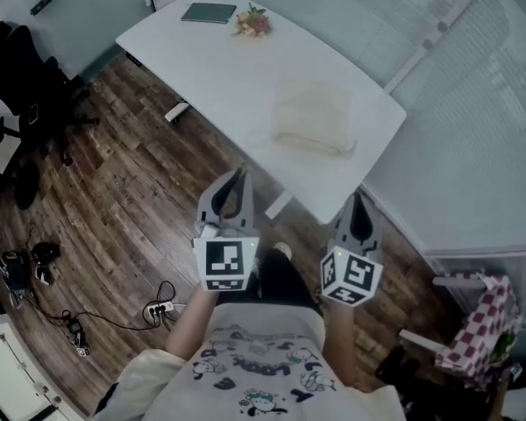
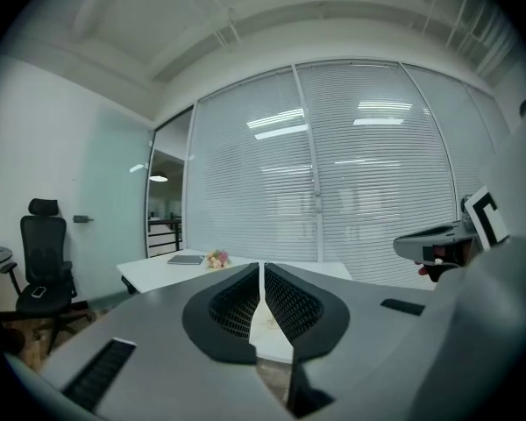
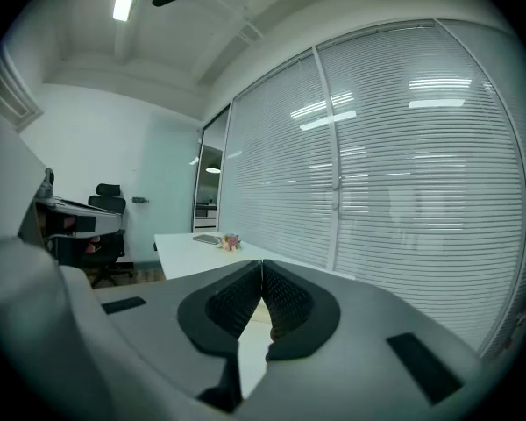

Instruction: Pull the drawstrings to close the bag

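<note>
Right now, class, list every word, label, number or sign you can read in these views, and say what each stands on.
No readable text in any view.
Black-and-white square marker cubes on the left tool and right tool: patterns, not letters.
Dark cartoon print on the person's pale shirt: any lettering too blurred to read.
Flat grey-green book on the white table: cover too small to read.

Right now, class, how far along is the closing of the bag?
Done: nothing that shows; the bag lies on the table, with no gripper at it. In hand: nothing; the left gripper and right gripper are both shut, empty, short of the table. Left: reach the bag, grip its drawstrings, pull them.
</note>
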Motion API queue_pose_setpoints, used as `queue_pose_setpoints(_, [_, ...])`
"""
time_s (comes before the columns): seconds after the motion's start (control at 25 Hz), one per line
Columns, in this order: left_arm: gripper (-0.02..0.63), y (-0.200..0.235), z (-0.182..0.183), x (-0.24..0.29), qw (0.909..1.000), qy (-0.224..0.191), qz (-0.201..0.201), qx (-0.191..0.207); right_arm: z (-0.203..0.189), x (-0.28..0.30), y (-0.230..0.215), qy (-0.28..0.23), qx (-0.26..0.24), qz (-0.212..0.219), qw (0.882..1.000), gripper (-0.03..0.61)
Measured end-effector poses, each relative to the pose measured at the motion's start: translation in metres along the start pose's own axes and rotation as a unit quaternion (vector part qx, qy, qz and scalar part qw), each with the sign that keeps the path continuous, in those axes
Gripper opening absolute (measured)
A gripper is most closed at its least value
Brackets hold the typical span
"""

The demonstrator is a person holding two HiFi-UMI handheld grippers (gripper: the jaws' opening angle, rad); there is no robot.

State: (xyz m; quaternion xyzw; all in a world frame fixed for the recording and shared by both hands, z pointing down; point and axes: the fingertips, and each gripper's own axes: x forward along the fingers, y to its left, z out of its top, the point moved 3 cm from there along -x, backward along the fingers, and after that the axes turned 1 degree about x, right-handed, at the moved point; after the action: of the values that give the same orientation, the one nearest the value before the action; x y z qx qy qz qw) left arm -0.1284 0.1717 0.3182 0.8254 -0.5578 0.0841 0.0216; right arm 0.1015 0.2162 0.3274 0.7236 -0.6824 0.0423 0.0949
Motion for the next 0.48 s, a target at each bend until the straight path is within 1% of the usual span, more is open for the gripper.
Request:
queue_pose_setpoints(0.2, [0.044, 0.000, -0.009, 0.040, 0.9994, 0.029, -0.012, 0.011, -0.010, 0.037, -0.021, 0.028, -0.001, -0.008, 1.000, 0.014])
queue_pose_setpoints(0.32, [0.044, 0.001, -0.015, 0.061, 0.9987, 0.047, -0.013, 0.016, -0.016, 0.061, -0.030, 0.045, 0.003, 0.004, 0.999, 0.014])
queue_pose_setpoints(0.48, [0.046, 0.001, -0.018, 0.100, 0.9980, 0.062, -0.004, 0.011, -0.023, 0.103, -0.049, 0.063, -0.005, 0.022, 0.998, 0.015])
